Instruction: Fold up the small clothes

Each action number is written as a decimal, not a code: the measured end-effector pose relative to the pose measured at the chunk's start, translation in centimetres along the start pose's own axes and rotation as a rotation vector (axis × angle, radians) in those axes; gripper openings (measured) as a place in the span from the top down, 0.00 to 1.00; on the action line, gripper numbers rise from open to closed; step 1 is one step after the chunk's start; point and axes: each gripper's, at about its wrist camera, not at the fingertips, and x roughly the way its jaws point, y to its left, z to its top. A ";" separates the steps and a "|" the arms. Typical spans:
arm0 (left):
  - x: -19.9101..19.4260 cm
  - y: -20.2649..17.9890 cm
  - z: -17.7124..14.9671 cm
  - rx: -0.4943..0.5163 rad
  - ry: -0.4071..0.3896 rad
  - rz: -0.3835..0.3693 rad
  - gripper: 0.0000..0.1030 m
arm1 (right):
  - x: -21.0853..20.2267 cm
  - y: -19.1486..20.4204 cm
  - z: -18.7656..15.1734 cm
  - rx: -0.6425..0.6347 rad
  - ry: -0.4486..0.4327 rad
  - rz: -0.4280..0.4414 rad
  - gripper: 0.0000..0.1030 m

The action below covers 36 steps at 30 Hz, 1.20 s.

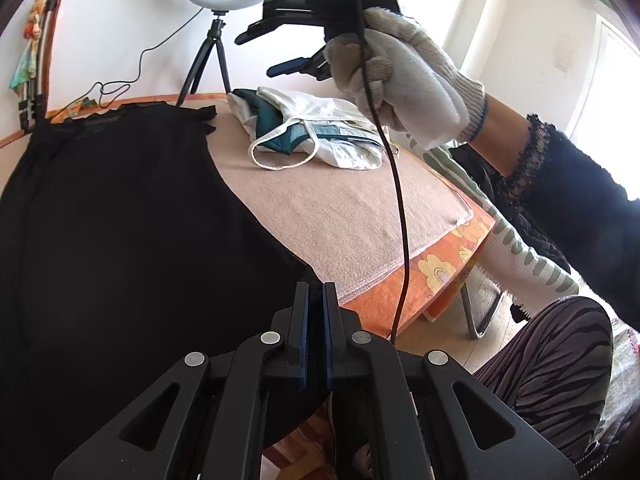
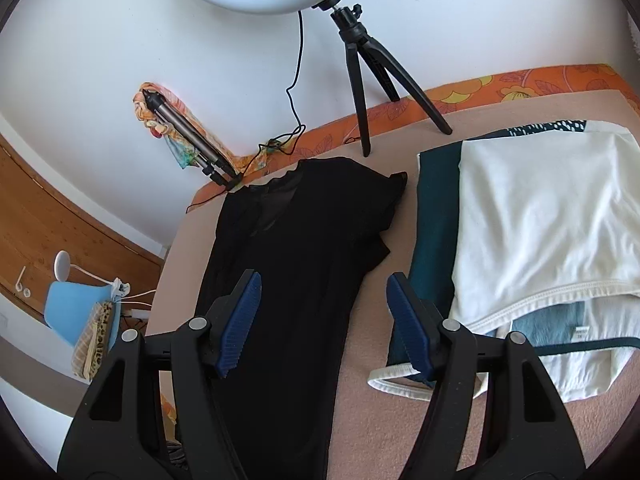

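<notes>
A black garment point(image 1: 120, 220) point(image 2: 296, 264) lies spread flat on the beige blanket point(image 1: 332, 208). My left gripper point(image 1: 316, 320) is shut on the black garment's near hem corner, and dark cloth shows between its blue pads. My right gripper point(image 2: 320, 312) point(image 1: 258, 54), held by a gloved hand point(image 1: 404, 76), stands open in the air with nothing between its fingers. In the right wrist view it hovers over the black garment's right side. A crumpled white and teal garment point(image 1: 320, 128) point(image 2: 540, 220) lies to the right of the black one.
A ring light on a black tripod point(image 2: 360, 80) point(image 1: 208, 64) stands at the table's far edge by the wall. A black cable point(image 1: 400, 200) hangs from the right gripper. The orange floral cloth point(image 1: 432, 276) marks the table's right edge, with the person's patterned leg point(image 1: 552, 360) beyond it.
</notes>
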 end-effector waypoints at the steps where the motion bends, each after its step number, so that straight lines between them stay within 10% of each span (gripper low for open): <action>1: -0.1 0.1 0.0 0.000 -0.003 0.007 0.96 | 0.8 0.4 0.3 -0.027 0.011 -0.014 0.34; 33: -0.9 4.0 -0.4 -0.183 -0.040 -0.062 0.96 | 19.2 -3.0 8.6 -0.010 0.220 -0.432 0.34; 36: -1.1 4.1 -0.6 -0.190 -0.047 -0.054 0.96 | 19.5 -2.3 8.4 -0.030 0.230 -0.468 0.50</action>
